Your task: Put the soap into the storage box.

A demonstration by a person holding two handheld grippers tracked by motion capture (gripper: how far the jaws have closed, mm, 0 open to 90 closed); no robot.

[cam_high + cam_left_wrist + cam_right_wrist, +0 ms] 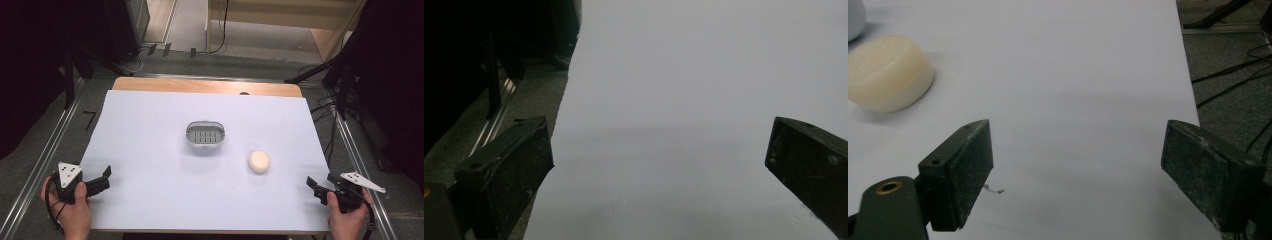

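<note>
Left gripper (102, 178) is resting at the near-left edge of the white sheet (150, 200), well left of the soap (259, 161) and nearer the person, jaws spread, nothing between them. The dish (205, 135), a slotted soap tray, is sitting near mid-sheet, just left of the soap and behind it, apart from it. The soap, a cream rounded bar, is lying flat on the sheet. Right gripper (314, 186) is waiting right of the soap at the near-right edge, jaws spread wide, empty, aimed roughly toward it.

Handling, as a guess: the bar is looking light, stiff and smooth, probably slippery, and a hard squeeze could dent it or squirt it out. Best hold is likely across its short flat-sided waist, low, pads square on.

Views: the high view is giving the whole layout, both hands and the dish's slots. Left gripper view is taking in bare sheet (684, 100) past its own open jaws. Right gripper view is bringing the soap (885, 72) up close at far left, showing its rounded rim and thickness, plus a small fleck on the sheet (1073, 75).
</note>
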